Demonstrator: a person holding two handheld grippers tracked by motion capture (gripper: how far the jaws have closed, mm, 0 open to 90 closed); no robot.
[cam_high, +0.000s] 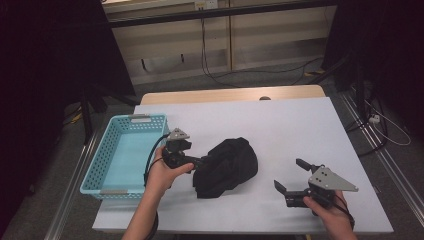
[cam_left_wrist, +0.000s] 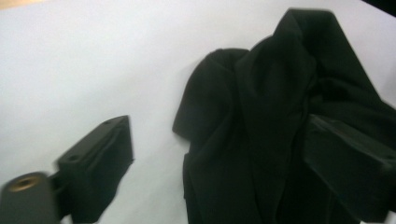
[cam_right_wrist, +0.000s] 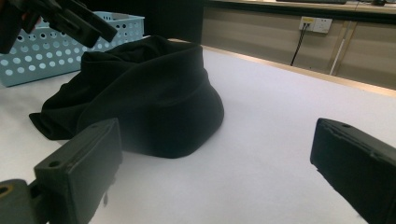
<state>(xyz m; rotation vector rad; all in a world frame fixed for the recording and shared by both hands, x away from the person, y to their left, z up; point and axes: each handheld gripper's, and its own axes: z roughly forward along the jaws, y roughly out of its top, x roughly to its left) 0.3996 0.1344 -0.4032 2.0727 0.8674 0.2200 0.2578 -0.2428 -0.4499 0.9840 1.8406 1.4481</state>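
A crumpled black cloth (cam_high: 227, 166) lies in a heap on the white table (cam_high: 280, 125), near the middle. My left gripper (cam_high: 199, 163) is at the cloth's left edge, held in a hand, and is open. In the left gripper view its jaws (cam_left_wrist: 224, 172) straddle the cloth's (cam_left_wrist: 261, 116) edge, the right jaw over the fabric, the left over bare table. My right gripper (cam_high: 291, 175) is open near the front right, a short way from the cloth, with nothing between its jaws. The right gripper view (cam_right_wrist: 217, 172) faces the cloth (cam_right_wrist: 149, 98).
A light blue perforated basket (cam_high: 97, 165) stands empty at the table's left edge, also behind the cloth as the basket (cam_right_wrist: 28, 60) in the right gripper view. The left gripper (cam_right_wrist: 60, 18) hangs above the cloth there. Cables lie on the floor beyond the table.
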